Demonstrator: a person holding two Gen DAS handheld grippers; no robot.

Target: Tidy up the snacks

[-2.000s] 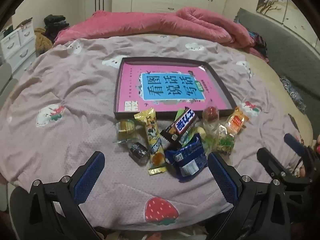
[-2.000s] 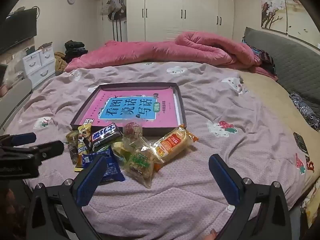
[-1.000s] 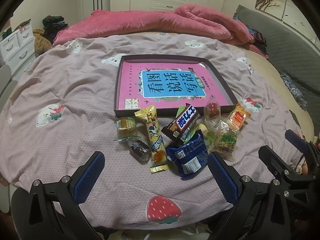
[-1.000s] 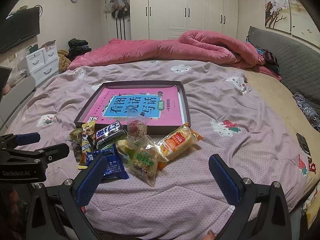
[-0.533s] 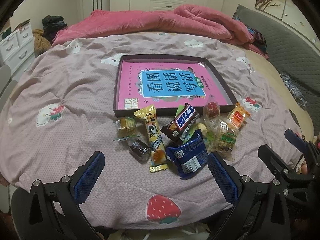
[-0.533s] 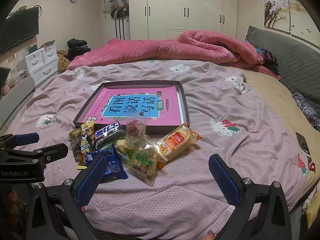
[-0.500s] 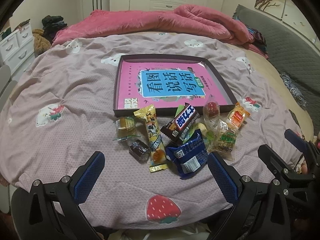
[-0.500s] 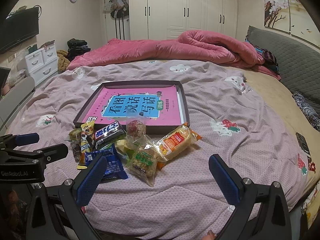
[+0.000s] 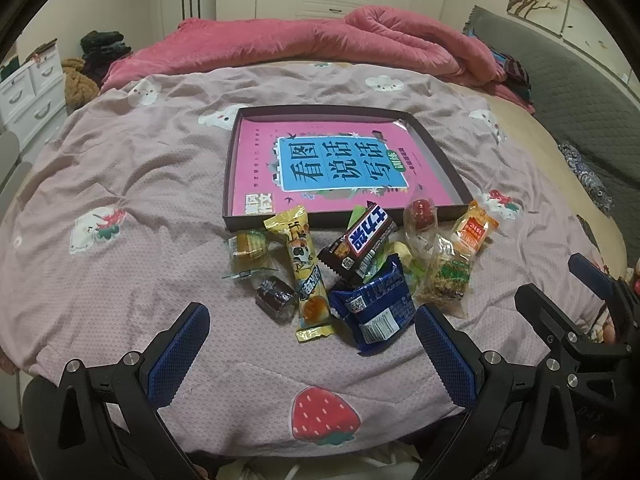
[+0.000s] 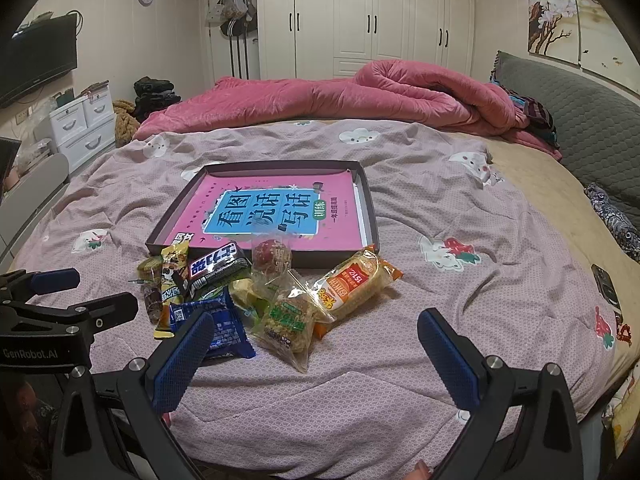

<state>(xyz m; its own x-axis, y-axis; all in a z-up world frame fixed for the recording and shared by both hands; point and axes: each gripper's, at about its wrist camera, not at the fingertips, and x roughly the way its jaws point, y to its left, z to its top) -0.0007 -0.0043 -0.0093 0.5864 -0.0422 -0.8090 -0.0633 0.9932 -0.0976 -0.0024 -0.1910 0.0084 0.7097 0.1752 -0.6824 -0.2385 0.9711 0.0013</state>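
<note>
Both tongs (image 9: 312, 344) (image 10: 312, 354) agape; yellow snack (image 9: 306, 268) lengthwise toward tray (image 9: 236, 176)

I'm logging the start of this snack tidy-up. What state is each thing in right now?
Left gripper: open, empty.
Right gripper: open, empty.
Tray: open, lined with a pink book, no snacks inside.
Blue packet: sealed, on the bedspread.
Dark chocolate bar: wrapped, propped on other snacks.
Orange packet: sealed, outside the tray.
</note>
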